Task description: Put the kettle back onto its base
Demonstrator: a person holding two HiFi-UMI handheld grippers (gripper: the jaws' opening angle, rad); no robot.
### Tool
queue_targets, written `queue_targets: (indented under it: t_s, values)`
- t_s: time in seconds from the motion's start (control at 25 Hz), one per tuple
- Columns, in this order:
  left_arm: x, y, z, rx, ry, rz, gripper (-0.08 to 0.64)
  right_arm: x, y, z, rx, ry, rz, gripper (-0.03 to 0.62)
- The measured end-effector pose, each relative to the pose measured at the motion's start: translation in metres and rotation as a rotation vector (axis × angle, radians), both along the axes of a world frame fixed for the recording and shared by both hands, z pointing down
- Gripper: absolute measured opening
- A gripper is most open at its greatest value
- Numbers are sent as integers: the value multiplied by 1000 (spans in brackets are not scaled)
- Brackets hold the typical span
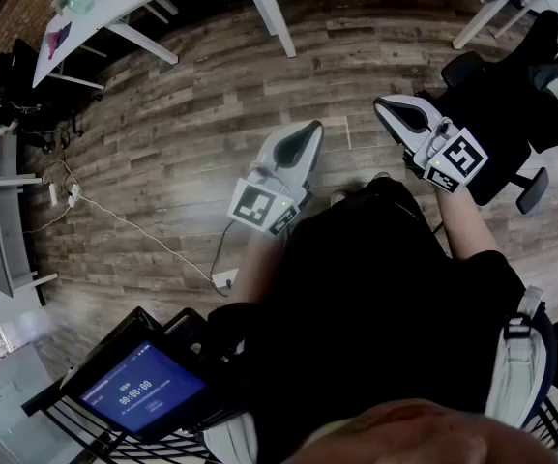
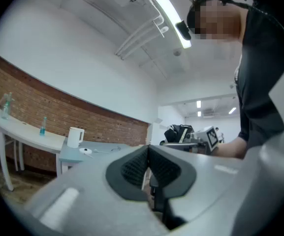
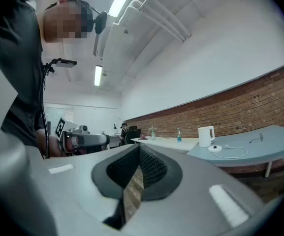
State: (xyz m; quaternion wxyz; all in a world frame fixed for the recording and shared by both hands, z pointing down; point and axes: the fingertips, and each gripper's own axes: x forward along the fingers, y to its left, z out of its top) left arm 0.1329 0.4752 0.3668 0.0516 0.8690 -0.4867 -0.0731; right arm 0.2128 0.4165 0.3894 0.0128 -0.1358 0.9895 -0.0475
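A white kettle [image 2: 75, 136] stands far off on a light blue table [image 2: 107, 151], beside its round white base [image 2: 85, 151] and apart from it. The right gripper view shows the same kettle [image 3: 206, 136] and the base [image 3: 215, 148] with its cord. In the head view both grippers hang level over the wooden floor, far from that table. My left gripper [image 1: 309, 131] is shut with nothing between its pads. My right gripper [image 1: 387, 107] is shut and empty too. Each gripper shows in the other's view: the right gripper [image 2: 201, 136] and the left gripper [image 3: 78, 139].
A brick wall runs behind the tables. Bottles [image 3: 178, 134] stand on a white table [image 3: 166, 142] beside the blue one. A black office chair [image 1: 511, 114] is close on my right. A white cable [image 1: 143, 230] crosses the floor, and a cart with a lit screen [image 1: 143, 390] stands at my lower left.
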Motion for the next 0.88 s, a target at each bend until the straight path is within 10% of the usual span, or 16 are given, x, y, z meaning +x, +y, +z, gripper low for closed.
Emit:
queue_targets:
  t_s: [0.88]
  values:
    - [-5, 8, 8, -8, 2, -13, 3, -9, 15, 1, -56, -60, -78, 5]
